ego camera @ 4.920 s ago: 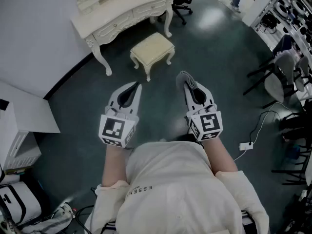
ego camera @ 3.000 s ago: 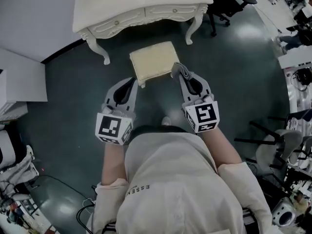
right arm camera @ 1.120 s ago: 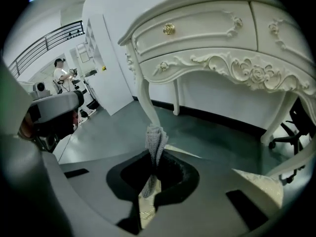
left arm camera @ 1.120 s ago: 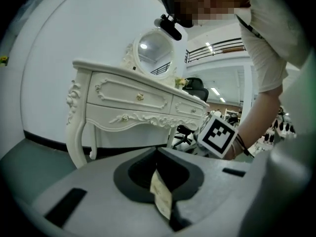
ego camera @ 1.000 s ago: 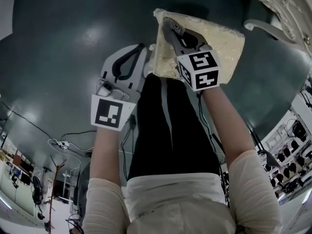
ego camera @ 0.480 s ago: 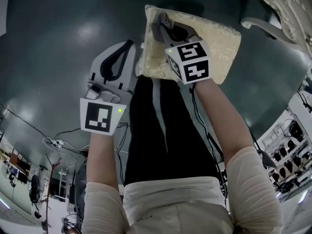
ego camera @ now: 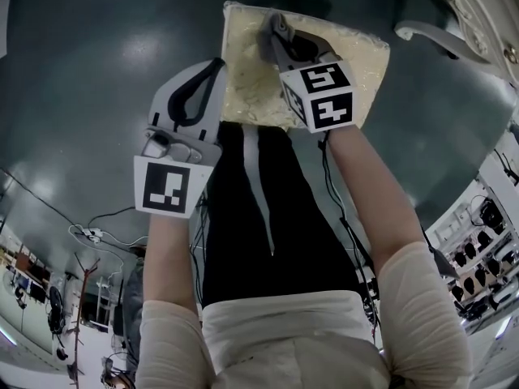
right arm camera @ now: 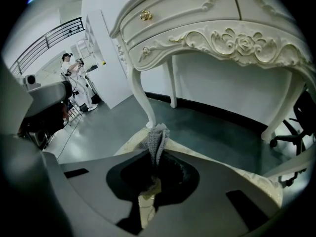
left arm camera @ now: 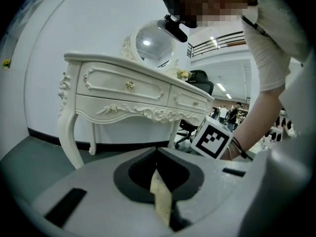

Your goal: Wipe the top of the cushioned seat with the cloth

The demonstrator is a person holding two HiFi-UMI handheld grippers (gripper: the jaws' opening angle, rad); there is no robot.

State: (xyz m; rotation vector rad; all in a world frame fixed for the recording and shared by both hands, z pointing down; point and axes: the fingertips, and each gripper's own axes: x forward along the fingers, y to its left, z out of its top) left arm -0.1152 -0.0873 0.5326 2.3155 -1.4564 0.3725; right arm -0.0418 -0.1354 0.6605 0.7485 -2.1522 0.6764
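Observation:
The cream cushioned seat [ego camera: 357, 63] lies at the top of the head view, right in front of my legs. My right gripper [ego camera: 274, 29] is over the seat's left half, shut on a grey knitted cloth [right arm camera: 157, 135] that sticks out past the jaw tips [right arm camera: 155, 154] onto the cushion [right arm camera: 269, 189]. My left gripper [ego camera: 217, 61] hangs at the seat's left edge, shut with nothing in it. In the left gripper view only a sliver of the seat [left arm camera: 161, 201] shows below the closed jaws [left arm camera: 157, 153].
A white carved dressing table [ego camera: 478, 10] stands just beyond the seat, its drawers [left arm camera: 123, 90] and curved legs [right arm camera: 143, 98] close ahead. The floor [ego camera: 97, 71] is dark green, with cables [ego camera: 97, 235] at the left. An office chair [right arm camera: 291, 132] stands behind.
The person has walked up to the seat and bent over it. In the last half second the right gripper with the cloth has slid from the seat's left edge toward its middle.

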